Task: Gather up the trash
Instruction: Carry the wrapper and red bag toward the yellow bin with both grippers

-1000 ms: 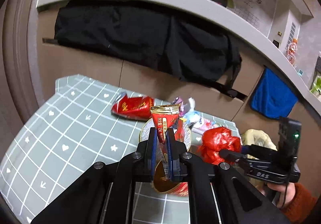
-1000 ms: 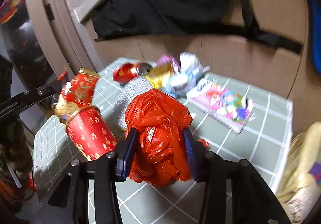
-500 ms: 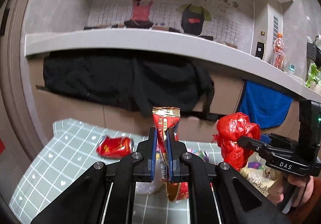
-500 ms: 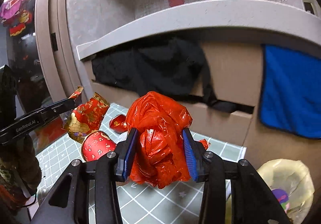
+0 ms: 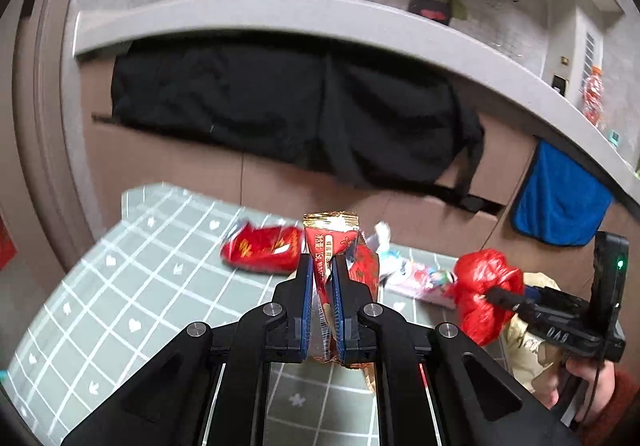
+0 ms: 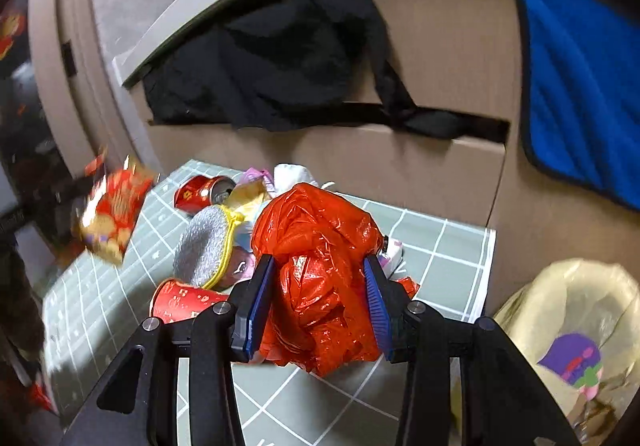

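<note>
My left gripper (image 5: 322, 278) is shut on a red and gold snack wrapper (image 5: 330, 234), held upright above the green checked table (image 5: 120, 286). The same wrapper (image 6: 114, 214) shows blurred at the left of the right wrist view. My right gripper (image 6: 318, 266) is shut on a crumpled red plastic bag (image 6: 320, 246), which bulges out between its blue pads. That bag (image 5: 484, 290) is also at the right of the left wrist view, beside a bin lined with a yellowish bag (image 6: 568, 310) that stands off the table's right edge.
On the table lie a red can (image 6: 200, 194), a red paper cup (image 6: 184, 300), a silver foil disc (image 6: 200, 242) and a pink packet (image 5: 416, 278). A cardboard wall with a black cloth (image 5: 280, 114) and a blue towel (image 6: 580, 86) backs the table.
Both grippers tipped up away from the table half a second ago and now look down at it again. Each keeps the same hold on its wrapper or bag.
</note>
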Available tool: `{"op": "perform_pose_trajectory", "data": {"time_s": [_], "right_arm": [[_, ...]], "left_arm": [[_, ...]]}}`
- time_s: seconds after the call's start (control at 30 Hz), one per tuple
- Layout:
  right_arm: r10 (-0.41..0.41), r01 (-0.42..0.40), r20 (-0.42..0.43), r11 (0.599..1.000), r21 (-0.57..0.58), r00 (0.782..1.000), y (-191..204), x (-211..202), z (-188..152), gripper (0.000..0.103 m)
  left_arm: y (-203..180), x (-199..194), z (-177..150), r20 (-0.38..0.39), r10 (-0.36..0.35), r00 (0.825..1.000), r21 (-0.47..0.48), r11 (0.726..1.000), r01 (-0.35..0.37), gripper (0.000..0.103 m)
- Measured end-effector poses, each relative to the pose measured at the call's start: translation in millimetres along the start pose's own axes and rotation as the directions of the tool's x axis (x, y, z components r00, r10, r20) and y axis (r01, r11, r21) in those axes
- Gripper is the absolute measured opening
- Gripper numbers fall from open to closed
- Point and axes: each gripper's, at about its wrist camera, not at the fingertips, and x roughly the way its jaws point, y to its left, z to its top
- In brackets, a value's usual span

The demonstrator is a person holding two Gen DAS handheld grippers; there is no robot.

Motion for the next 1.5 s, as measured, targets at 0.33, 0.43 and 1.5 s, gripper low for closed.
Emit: {"op": "perform_pose_trajectory", "data": {"time_s": [0.33,0.43,1.5], "right_arm": [[-0.026,0.024,0.064,0.999,0.030,0.998,-6.9,-18.7,8.1,0.040],[-0.009,0.007,0.058,0.999,0.043,0.998,-8.5,-21.0,13.3,0.040],[-0.045,0.054,0.262,0.998,-0.030,0.964,-18.3,-112.4,29.6,0.040]], "left_arm": [[-21.5,-4.9,4.7,0.003,-0.116,0.993,-0.005,0.993,0.116,0.010],[-32.2,-6.8,11.9,0.003,-0.153,0.988,-0.011,0.988,0.153,0.010],[-120.2,-9.9,26.4,0.096,-0.114,0.989,0.121,0.987,0.102,0.010]]}}
